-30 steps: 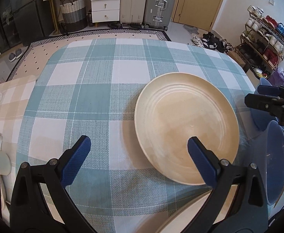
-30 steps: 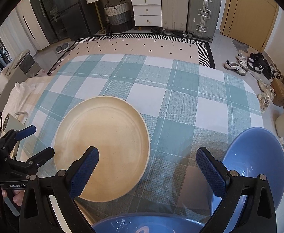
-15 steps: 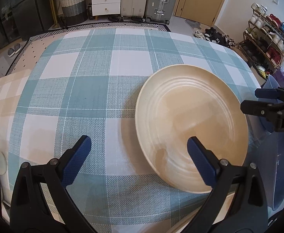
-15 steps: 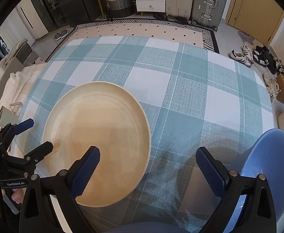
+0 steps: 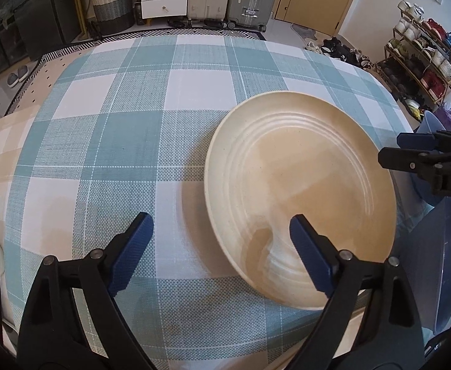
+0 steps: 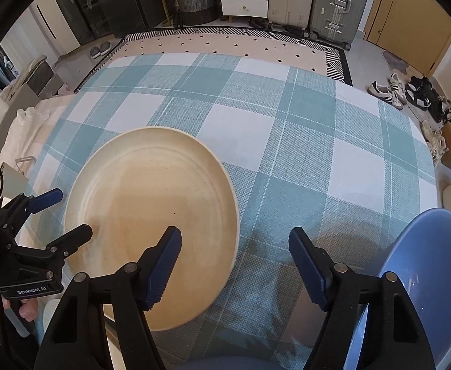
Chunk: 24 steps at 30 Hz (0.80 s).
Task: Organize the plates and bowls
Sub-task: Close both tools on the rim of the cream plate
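The cream plate [image 5: 299, 197] lies flat on the desk [image 5: 139, 141], which carries a blue checked cloth. The left tool [image 5: 219, 246] hangs above the plate's left rim, one finger over the cloth and the other over the plate. Its jaws have just been closing a little, but they stand wide apart; the rim is between them and the pads do not press on it.

The right tool [image 6: 234, 262] straddles the opposite rim of the same plate, one finger over the plate and the other over the cloth. Its jaws have also just been closing, more than the left ones, yet they are apart and clamp nothing.

A blue bowl [image 6: 423, 280] stands on the desk just beside the right tool, apart from the plate. Another blue piece shows at the bottom edge of the right wrist view, but I cannot tell what it is.

I judge the task to be at an early stage: the plate is not yet lifted, nothing is seen stacked, and plate and bowl are still to be put in order.
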Motion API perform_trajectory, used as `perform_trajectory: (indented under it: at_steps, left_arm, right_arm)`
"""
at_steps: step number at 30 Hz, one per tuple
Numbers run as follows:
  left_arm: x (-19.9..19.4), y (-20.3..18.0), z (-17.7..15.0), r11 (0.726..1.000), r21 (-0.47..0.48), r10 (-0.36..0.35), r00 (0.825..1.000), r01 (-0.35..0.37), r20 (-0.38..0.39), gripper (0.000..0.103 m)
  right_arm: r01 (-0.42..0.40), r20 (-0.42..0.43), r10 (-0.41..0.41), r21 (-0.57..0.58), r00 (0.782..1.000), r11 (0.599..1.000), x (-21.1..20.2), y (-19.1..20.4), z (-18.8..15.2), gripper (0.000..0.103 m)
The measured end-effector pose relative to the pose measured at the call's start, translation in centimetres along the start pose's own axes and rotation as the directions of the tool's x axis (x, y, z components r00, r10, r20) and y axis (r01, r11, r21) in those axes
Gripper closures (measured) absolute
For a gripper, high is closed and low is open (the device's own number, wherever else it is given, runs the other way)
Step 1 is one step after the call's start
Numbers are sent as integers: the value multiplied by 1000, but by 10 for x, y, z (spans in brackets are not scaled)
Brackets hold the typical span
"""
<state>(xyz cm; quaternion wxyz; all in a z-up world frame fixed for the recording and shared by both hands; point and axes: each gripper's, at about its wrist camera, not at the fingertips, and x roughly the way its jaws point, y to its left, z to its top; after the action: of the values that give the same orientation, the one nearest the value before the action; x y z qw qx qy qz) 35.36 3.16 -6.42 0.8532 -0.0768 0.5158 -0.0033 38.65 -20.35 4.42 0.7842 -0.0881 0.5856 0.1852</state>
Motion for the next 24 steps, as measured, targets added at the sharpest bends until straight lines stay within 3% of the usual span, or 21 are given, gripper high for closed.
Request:
perform_trajectory:
  at_steps: [10, 19, 24]
  left_arm:
    - [-1, 2, 0, 1000, 2, 1, 1000, -1, 3, 17]
    - [3, 2, -3, 1000, 11, -24, 999, 24, -24, 36]
    - [5, -1, -5, 999, 19, -39, 999, 39, -35, 55]
  right_arm:
    - [2, 24, -2, -3, 1000, 1000, -7, 4, 4, 28]
    - [-14, -40, 13, -30, 999, 999, 15, 16, 5, 40]
    - [-6, -63, 2, -56, 998, 998, 22, 21, 3, 52]
